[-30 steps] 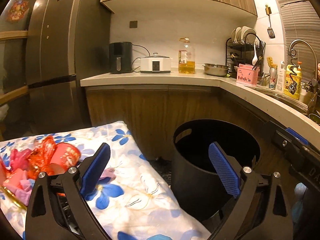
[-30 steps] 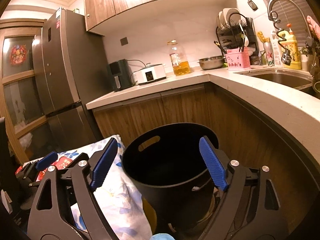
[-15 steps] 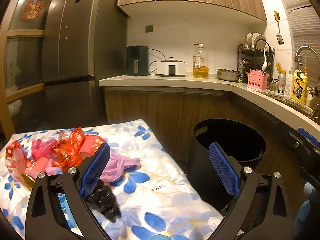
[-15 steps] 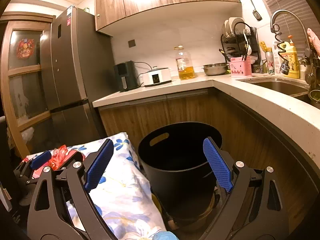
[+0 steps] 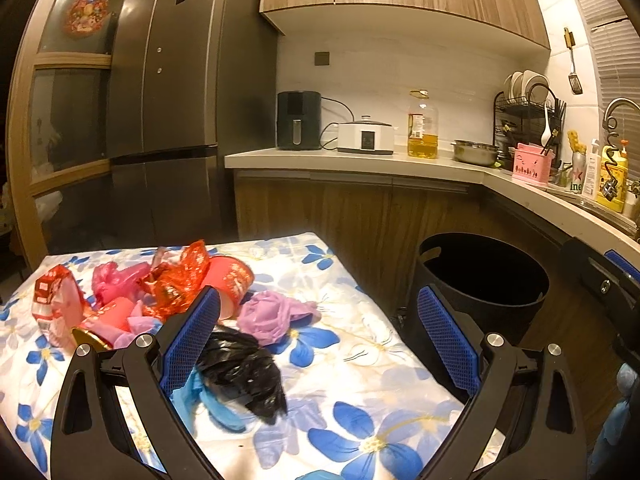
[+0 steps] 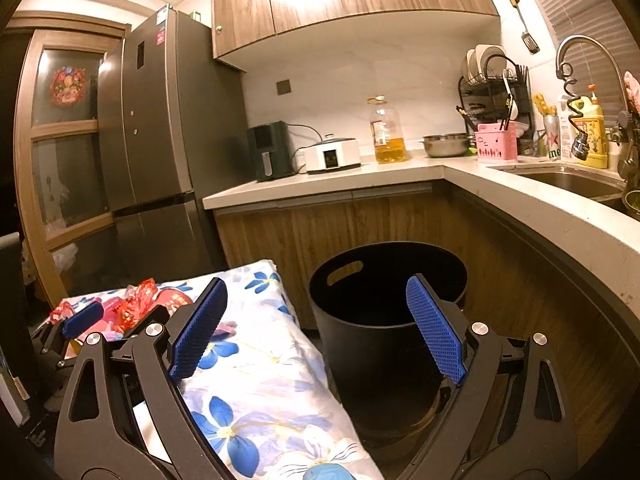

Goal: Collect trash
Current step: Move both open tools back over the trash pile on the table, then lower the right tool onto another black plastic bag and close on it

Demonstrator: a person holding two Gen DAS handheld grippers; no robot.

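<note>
Black bin [image 6: 386,320] interior dark, trash pile [image 5: 168,292] beside

The trash lies in a loose group on a floral-covered worktop [image 5: 360,360]. A crumpled black plastic bag [image 5: 244,372] lies nearest the camera, with a blue scrap [image 5: 216,404] partly under it. Just beyond it lies a crumpled lilac bag [image 5: 272,314]. Behind that, a red paper cup [image 5: 232,284] lies on its side, touching a crumpled red foil wrapper [image 5: 176,284]. A pink bag [image 5: 116,280] and a red-and-white wrapper [image 5: 54,304] lie further left. The black trash bin [image 5: 480,280] stands upright and open on the floor beside the worktop.
</note>
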